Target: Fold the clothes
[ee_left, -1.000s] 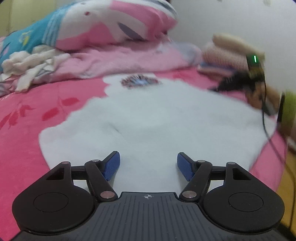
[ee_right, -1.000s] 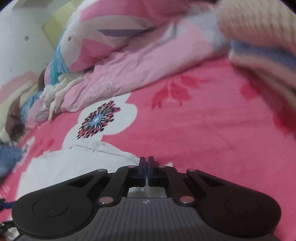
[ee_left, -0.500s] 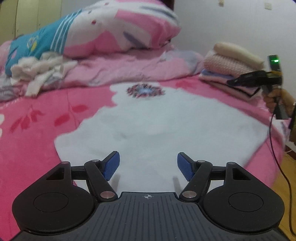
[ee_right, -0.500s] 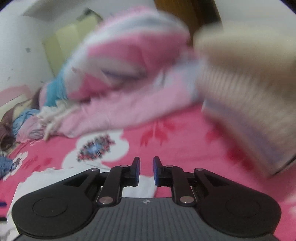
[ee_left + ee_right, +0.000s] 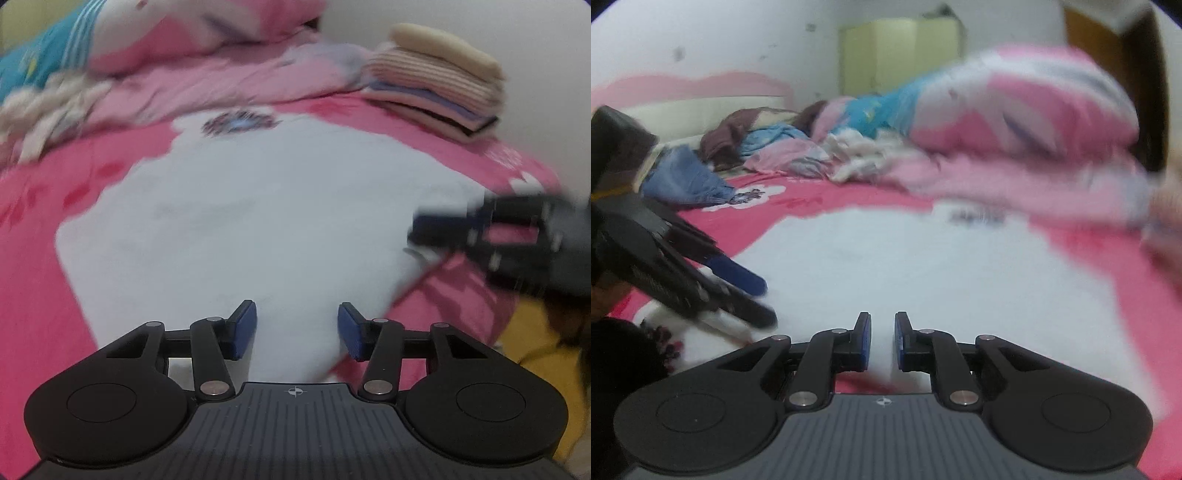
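Note:
A white garment (image 5: 258, 206) lies spread flat on the pink bed sheet (image 5: 33, 295). My left gripper (image 5: 297, 325) hovers over its near hem. Its jaws are closing, with only cloth showing below the gap and nothing pinched. In the right wrist view the same garment (image 5: 923, 266) fills the middle. There my right gripper (image 5: 882, 339) sits low over its near edge, jaws a small gap apart and closing, gripping nothing. Each gripper shows in the other's view: the right gripper (image 5: 415, 232) blurred at the garment's right edge, the left gripper (image 5: 766, 302) at its left corner.
A stack of folded clothes (image 5: 436, 85) sits at the bed's far right corner. A pink duvet (image 5: 207, 85) and a patterned pillow (image 5: 1015, 107) lie behind the garment. Loose clothes (image 5: 768, 147) are heaped by the headboard. A yellow wardrobe (image 5: 897, 55) stands at the wall.
My right gripper swung from the folded stack across to the white garment's near right edge, and its jaws parted slightly. My left gripper's jaws narrowed and it shifted a little along the hem.

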Available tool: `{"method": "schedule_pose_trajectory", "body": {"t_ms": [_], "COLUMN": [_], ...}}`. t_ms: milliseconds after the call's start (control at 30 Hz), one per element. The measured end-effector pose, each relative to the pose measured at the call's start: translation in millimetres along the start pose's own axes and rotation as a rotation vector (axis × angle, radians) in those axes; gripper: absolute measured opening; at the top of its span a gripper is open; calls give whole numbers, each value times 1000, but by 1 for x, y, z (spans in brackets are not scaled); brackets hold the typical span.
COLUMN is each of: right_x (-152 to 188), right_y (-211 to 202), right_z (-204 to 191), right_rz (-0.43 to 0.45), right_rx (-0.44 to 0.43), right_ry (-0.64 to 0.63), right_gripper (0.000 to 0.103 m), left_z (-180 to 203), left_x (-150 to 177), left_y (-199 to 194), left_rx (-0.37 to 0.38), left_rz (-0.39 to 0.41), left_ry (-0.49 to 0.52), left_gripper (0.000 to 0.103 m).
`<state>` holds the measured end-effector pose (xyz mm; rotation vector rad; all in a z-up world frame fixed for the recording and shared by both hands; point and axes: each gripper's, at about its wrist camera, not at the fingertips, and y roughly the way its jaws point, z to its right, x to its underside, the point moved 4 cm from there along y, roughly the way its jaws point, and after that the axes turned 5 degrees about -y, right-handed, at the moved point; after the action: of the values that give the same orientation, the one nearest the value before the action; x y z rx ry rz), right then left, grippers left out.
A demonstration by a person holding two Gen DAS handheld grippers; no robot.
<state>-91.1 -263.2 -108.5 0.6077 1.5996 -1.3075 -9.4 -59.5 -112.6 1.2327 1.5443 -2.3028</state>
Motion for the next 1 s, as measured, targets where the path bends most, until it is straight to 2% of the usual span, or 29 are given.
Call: {"method": "schedule_pose_trajectory", "body": {"t_ms": [67, 133, 233, 367, 500, 633, 700, 833, 967, 1000], "right_x": [18, 32, 51, 82, 87, 62, 45, 15, -13, -15], "right_y": [-4, -19, -46, -79, -93, -104, -108, -87, -41, -30], "right_z": [18, 41, 88, 149, 160, 132, 108, 52, -20, -35], "right_rz": [11, 53, 93, 175, 202, 273, 296, 227, 115, 87], "right_rx": [37, 64, 187, 270, 333, 292, 225, 54, -125, -145], "right_ry": [73, 147, 251, 488, 535, 490, 441, 290, 61, 9], "right_gripper": [12, 12, 12, 12, 14, 14, 15, 15, 15, 15], "left_z": [-11, -14, -14, -16, -20, -32, -38, -55, -74, -78], "left_x": [-1, 0, 2, 4, 6, 8, 11, 25, 43, 46], "left_y": [3, 4, 2, -3, -11, -39, -55, -82, -89, -89], "left_rx": [5, -15, -29, -36, -41, -56, -74, -111, -106, -101], "left_rz": [-23, -27, -25, -18, 4, 68, 101, 153, 173, 175], "left_ry": [-47, -36, -18, -14, -33, -66, -88, -148, -231, -245], "left_gripper": [49, 49, 50, 51, 51, 55, 56, 57, 57, 57]}}
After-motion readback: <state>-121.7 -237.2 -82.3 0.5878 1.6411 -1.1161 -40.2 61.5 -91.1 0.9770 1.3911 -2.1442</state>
